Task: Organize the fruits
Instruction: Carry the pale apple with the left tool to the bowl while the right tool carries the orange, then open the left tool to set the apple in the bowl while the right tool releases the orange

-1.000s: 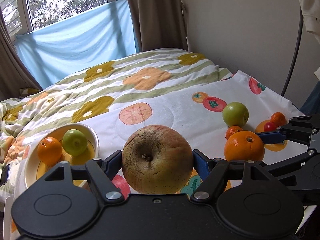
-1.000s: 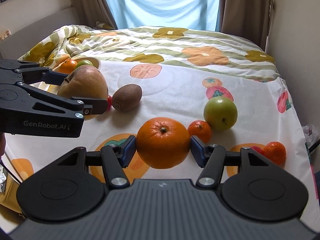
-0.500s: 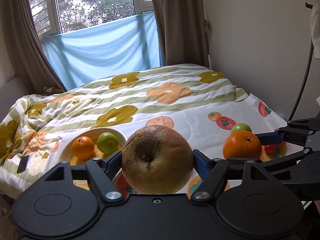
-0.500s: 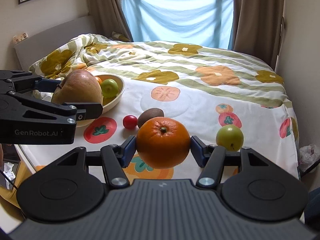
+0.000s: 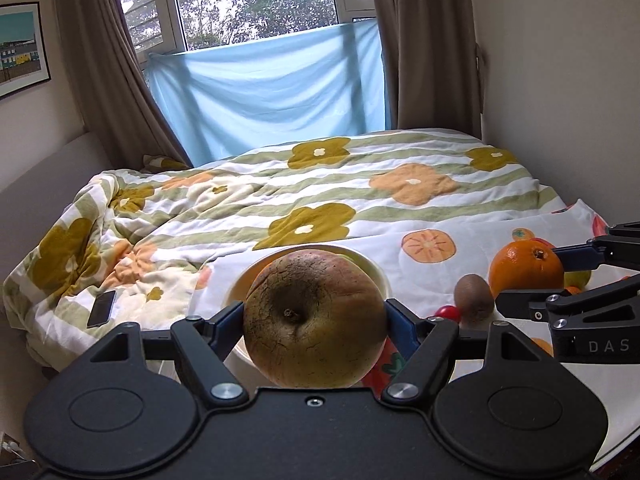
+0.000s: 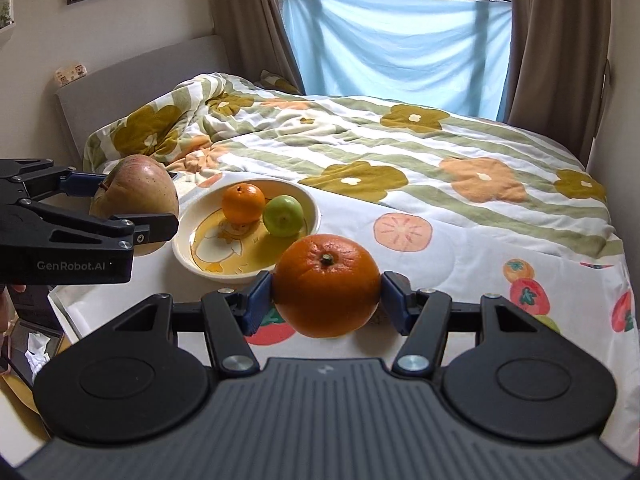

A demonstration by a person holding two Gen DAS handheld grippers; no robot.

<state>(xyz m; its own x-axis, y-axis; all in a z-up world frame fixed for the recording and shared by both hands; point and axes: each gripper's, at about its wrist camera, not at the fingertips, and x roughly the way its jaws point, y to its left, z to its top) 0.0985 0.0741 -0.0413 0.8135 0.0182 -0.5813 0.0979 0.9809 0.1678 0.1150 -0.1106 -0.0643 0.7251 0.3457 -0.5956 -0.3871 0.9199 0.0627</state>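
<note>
My left gripper is shut on a large brownish-red apple, held in the air just in front of the cream bowl. From the right wrist view the same apple hangs left of the bowl, which holds a small orange and a green apple. My right gripper is shut on a big orange, lifted near the bowl's right side. A kiwi and a small red fruit lie on the cloth between the grippers.
A white fruit-print cloth covers the near end of the bed, beyond it a flowered quilt. A phone lies on the quilt at the left. Window, blue sheet and curtains stand behind; a wall runs close on the right.
Both grippers rose with their fruits and swung left toward the bowl. The bowl now sits right behind the held apple, and the green apple and small oranges on the cloth have slipped from view.
</note>
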